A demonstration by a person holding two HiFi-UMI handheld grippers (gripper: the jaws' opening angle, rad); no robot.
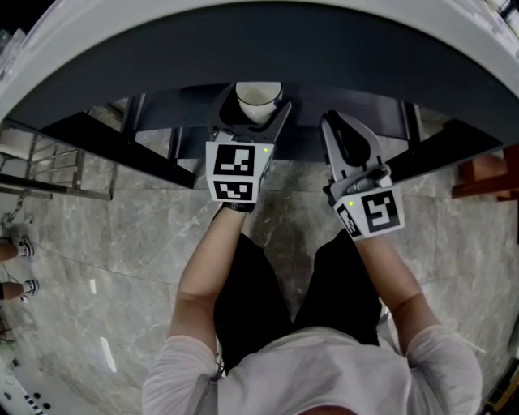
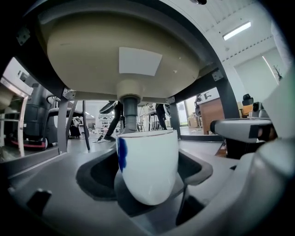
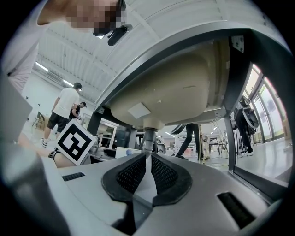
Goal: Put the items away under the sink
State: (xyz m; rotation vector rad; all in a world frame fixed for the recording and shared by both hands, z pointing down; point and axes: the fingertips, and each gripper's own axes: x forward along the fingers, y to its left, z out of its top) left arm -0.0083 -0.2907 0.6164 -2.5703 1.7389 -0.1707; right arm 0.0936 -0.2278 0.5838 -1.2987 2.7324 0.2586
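Note:
A white cup [image 1: 258,100] with a blue mark sits upright between the jaws of my left gripper [image 1: 256,112], which is shut on it. In the left gripper view the cup [image 2: 148,163] fills the middle, below the pale underside of the sink basin [image 2: 115,55] and its drain pipe [image 2: 131,110]. My right gripper [image 1: 336,123] is level with the left one, to its right, with its jaws shut and nothing between them. In the right gripper view its pads [image 3: 162,174] nearly meet under the basin [image 3: 175,92], and the left gripper's marker cube [image 3: 73,142] shows at the left.
The sink's white rim [image 1: 259,16] arches over both grippers. Dark frame legs [image 1: 130,146] slant down on either side. A wire rack [image 1: 49,170] and a person's feet [image 1: 16,247] are at the left on the marble floor [image 1: 122,243]. A wooden piece [image 1: 486,174] stands at the right.

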